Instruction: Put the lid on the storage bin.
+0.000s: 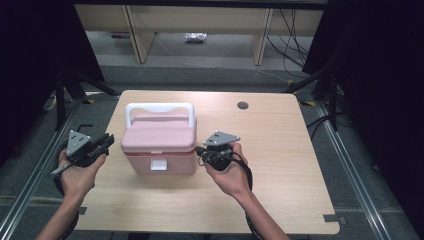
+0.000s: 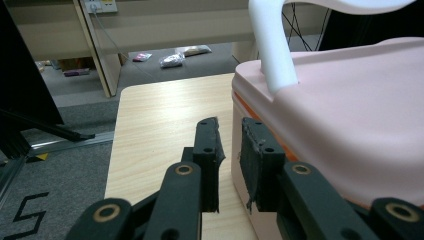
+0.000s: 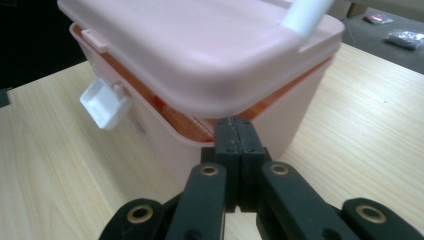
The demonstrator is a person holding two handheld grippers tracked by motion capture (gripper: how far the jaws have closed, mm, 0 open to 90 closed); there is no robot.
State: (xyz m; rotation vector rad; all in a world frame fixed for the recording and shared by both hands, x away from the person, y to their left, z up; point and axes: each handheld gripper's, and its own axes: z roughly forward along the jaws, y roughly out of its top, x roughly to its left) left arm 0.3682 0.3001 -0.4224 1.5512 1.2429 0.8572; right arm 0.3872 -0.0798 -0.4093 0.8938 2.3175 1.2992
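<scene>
The right gripper (image 3: pixel 239 135) has its jaws pressed flat together with nothing between them, tips poking at the seam under the lid (image 3: pixel 200 45) at the right near corner of the pink box (image 1: pixel 160 142); it looks set to pry the lid upward. The left gripper (image 2: pixel 231 150) has its jaws a little apart and empty, one pad just beside the box's left wall, the other out over the table (image 1: pixel 280 150), gripping nothing. The main risk, as I judge it: the closed tips push rather than lift, and since nothing clamps the box it could slide left or tip over. The left gripper beside the wall may only brace it loosely. The white latch (image 3: pixel 102 102) on the near face sticks outward, apparently unfastened; if it is partly caught, the lid would drag the whole box up. The tips could also slip out of the narrow seam and skid off the smooth plastic. The box stands near the middle left of the table, between the two grippers, a pale pink lidded case with rounded corners, an orange band showing in the gap under the lid, and an upright white handle (image 1: pixel 160 112) across its top.
</scene>
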